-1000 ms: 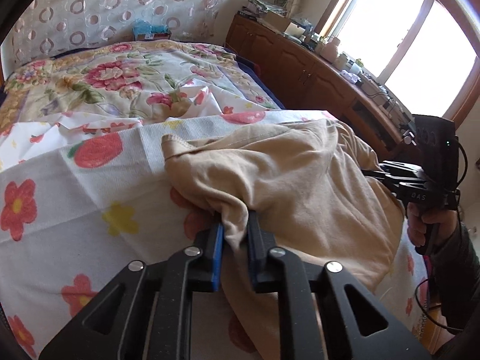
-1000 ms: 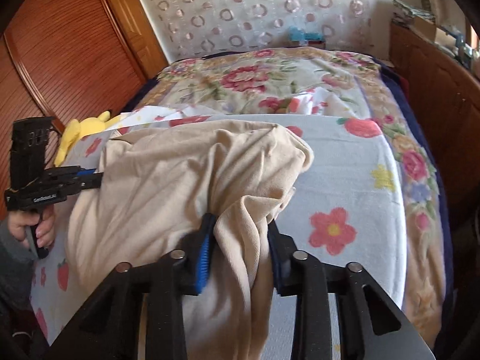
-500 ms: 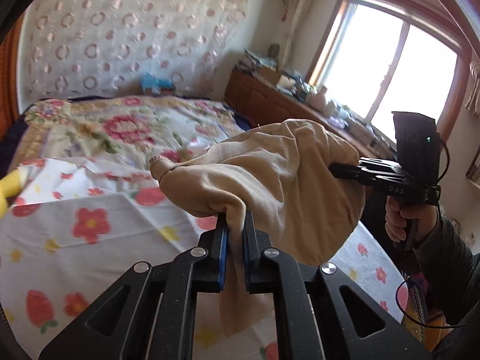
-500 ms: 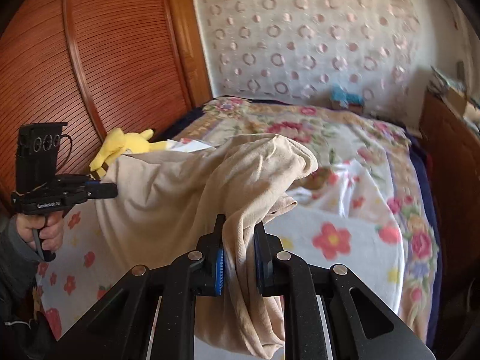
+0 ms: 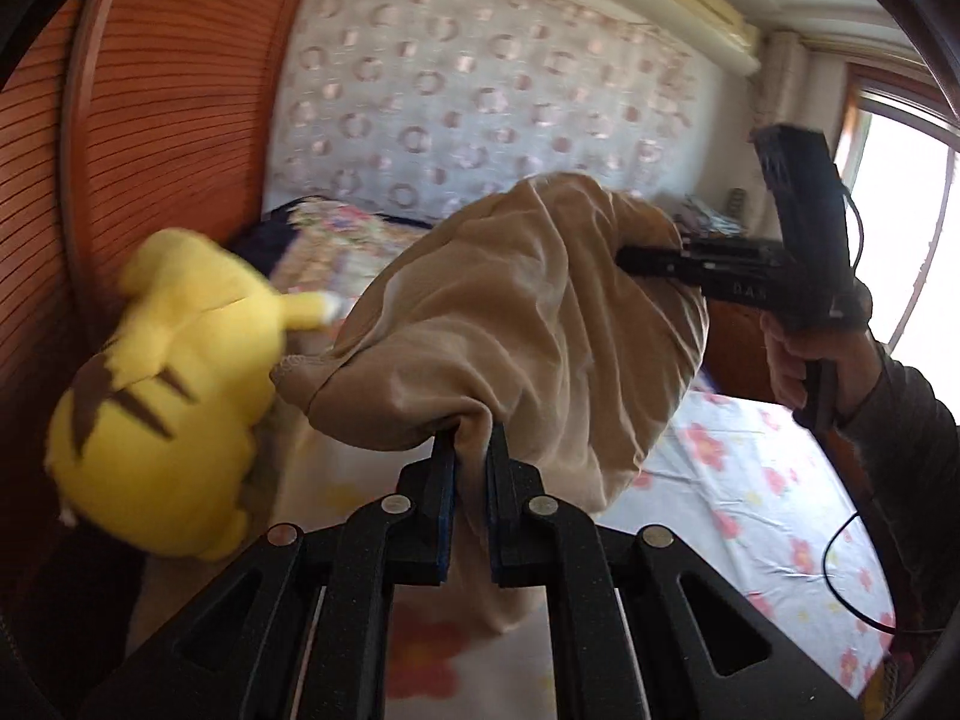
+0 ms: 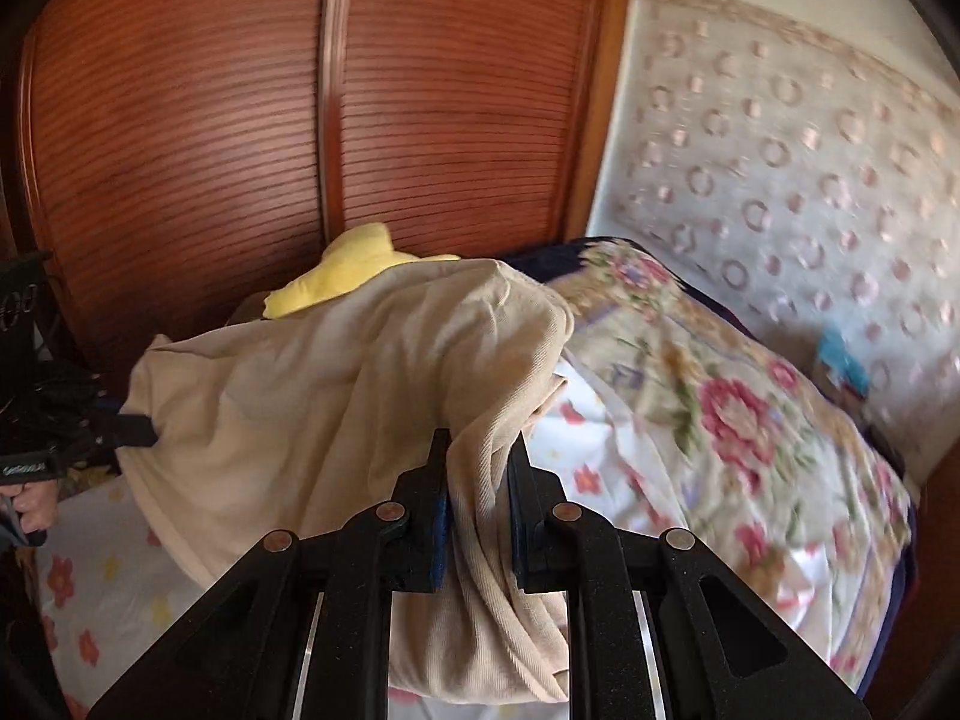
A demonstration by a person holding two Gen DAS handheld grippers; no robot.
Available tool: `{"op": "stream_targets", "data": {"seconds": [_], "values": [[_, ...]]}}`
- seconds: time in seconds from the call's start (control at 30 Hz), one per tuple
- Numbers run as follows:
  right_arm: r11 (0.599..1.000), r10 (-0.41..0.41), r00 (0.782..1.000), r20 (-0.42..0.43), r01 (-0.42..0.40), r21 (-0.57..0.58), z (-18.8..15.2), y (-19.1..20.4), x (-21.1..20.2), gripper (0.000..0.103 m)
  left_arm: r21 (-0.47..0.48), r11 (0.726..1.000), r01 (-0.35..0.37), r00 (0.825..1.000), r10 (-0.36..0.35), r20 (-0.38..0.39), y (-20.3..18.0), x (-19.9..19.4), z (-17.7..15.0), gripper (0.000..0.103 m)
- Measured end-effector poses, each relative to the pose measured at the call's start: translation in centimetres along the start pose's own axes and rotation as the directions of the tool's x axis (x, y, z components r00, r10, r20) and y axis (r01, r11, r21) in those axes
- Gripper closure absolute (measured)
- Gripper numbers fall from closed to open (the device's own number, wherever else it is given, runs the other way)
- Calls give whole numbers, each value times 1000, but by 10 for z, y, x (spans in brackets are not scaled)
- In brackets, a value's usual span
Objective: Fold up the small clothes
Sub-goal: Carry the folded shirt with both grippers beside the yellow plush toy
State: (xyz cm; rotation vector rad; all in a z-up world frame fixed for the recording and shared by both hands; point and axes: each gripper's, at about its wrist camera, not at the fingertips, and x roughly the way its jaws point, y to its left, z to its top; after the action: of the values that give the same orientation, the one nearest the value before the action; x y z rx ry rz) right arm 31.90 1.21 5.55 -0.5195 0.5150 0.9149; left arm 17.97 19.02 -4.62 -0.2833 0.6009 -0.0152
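A beige garment (image 5: pixel 522 324) hangs in the air between both grippers, above the bed. My left gripper (image 5: pixel 471 456) is shut on one bunched edge of it. My right gripper (image 6: pixel 477 468) is shut on another edge of the beige garment (image 6: pixel 336 372). In the left wrist view the right gripper (image 5: pixel 636 258) shows at the right with fabric draped over its tips. In the right wrist view the left gripper (image 6: pixel 129 429) shows at the far left, pinching the cloth. The garment's lower part droops toward the bed.
A yellow plush toy (image 5: pixel 162 396) lies at the bed's left side, also seen in the right wrist view (image 6: pixel 354 267). A white flowered sheet (image 5: pixel 750 480) covers the near bed, a floral quilt (image 6: pixel 720 396) the far part. A wooden wardrobe (image 6: pixel 240 120) stands left.
Both grippers have lifted the garment off the bed and swung to the left. The views now face the wardrobe and plush toy instead of the window side.
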Motion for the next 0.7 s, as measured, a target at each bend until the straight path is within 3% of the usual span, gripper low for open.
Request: {"op": "stream_targets", "data": {"seconds": [0.13,0.3,0.47,0.53,0.6,0.63,0.7], "values": [[994,27,999,-40,-31,-106,31,16,73,88,-49,996,-79,996,77,-34,21,13,-18,94],[990,38,997,-69,-47,-132,54,22,134,87,-71,990,-125,991,120,-67,37,22,-32,94],[993,57,996,-69,-64,-97,60,25,154,86,-76,986,-148,986,141,-89,45,20,-43,94],[998,18,998,-64,-21,-51,63,20,159,84,-81,985,-153,984,144,-109,43,20,-49,94],[999,-19,999,-47,20,30,65,10,150,72,-84,983,-161,980,149,-128,43,22,-53,94],[997,-8,999,-38,11,73,65,4,148,72,-86,983,-161,980,149,-131,46,22,-51,93],[995,5,1000,-22,-3,98,62,0,140,72,-98,984,-151,981,137,-134,54,11,-50,82]]}}
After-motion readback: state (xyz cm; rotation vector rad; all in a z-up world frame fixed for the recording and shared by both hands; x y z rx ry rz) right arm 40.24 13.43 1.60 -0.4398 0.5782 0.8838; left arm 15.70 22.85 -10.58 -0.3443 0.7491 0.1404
